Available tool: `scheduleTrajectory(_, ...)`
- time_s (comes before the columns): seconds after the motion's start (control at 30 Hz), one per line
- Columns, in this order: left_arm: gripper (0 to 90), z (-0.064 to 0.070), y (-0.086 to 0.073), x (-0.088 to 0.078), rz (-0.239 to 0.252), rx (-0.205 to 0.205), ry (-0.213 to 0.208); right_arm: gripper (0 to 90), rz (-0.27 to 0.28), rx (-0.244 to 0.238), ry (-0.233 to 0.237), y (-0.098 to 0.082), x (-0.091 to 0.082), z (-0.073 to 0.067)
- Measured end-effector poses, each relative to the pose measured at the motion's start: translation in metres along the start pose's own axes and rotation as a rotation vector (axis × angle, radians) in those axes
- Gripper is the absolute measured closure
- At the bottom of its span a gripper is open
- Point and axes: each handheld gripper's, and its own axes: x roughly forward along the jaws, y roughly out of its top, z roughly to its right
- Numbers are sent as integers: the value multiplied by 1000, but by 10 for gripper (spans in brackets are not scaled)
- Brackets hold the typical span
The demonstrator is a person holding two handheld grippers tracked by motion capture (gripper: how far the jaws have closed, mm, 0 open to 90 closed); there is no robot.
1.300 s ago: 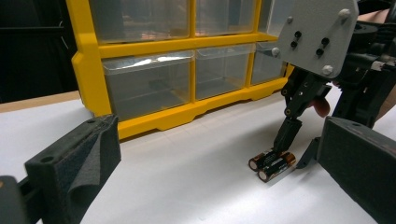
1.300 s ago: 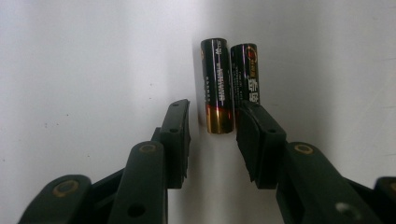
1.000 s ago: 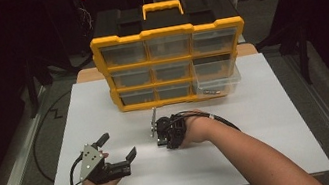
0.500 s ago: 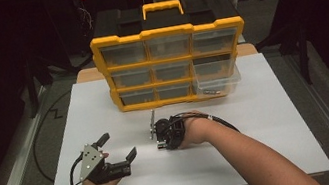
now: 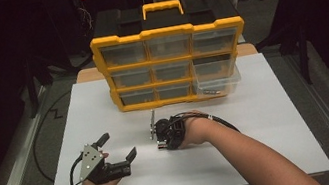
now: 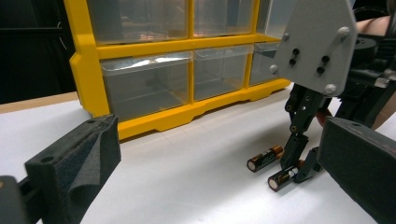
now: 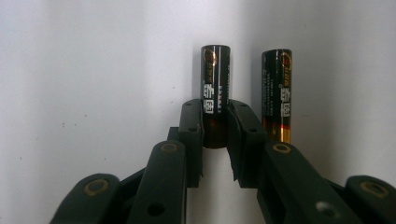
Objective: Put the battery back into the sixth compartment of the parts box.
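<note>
On the white table [image 5: 268, 120], the organizer's [image 5: 172, 66] drawers look empty — right gripper [image 7: 215, 130] has just closed onto a battery [image 7: 215, 79].

White table [image 5: 278, 119] — batteries [image 6: 264, 158], organizer [image 5: 171, 63]

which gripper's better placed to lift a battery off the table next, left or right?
Right. The right gripper has just been closing, and its jaws already clasp the nearer battery where it lies on the white table. The left gripper hovers open, off to the side, holding nothing.
</note>
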Motion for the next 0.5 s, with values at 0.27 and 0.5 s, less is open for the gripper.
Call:
scheduleTrajectory(0.27,7,0,0,0,0,0,-1,791,-3,19,0,-7,-13,-2)
scheduleTrajectory(0.5,7,0,0,0,-3,0,-1,791,-11,38,-8,-19,-26,-5)
